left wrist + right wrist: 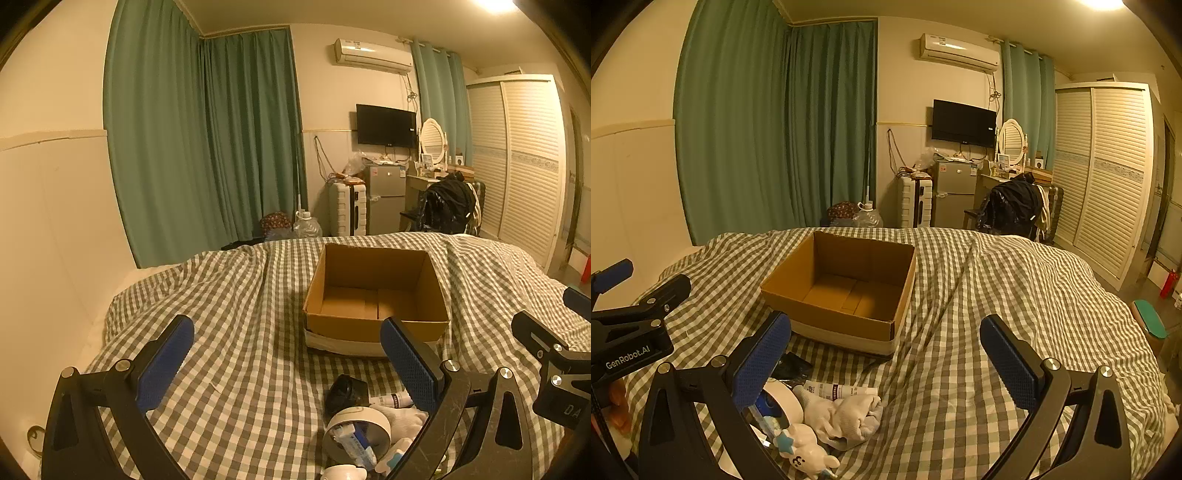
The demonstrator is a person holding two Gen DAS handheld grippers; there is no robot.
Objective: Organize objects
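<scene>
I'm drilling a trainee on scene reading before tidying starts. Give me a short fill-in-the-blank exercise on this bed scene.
1. The open brown cardboard box on the checked bedcover holds ____ objects.
2. The tongs of the left gripper and the right gripper both stand ____.
3. The white crumpled sock lies ____ the box.
4. The white roll of tape lies on the ____.

Missing words: no; open; outside; bedcover
</scene>
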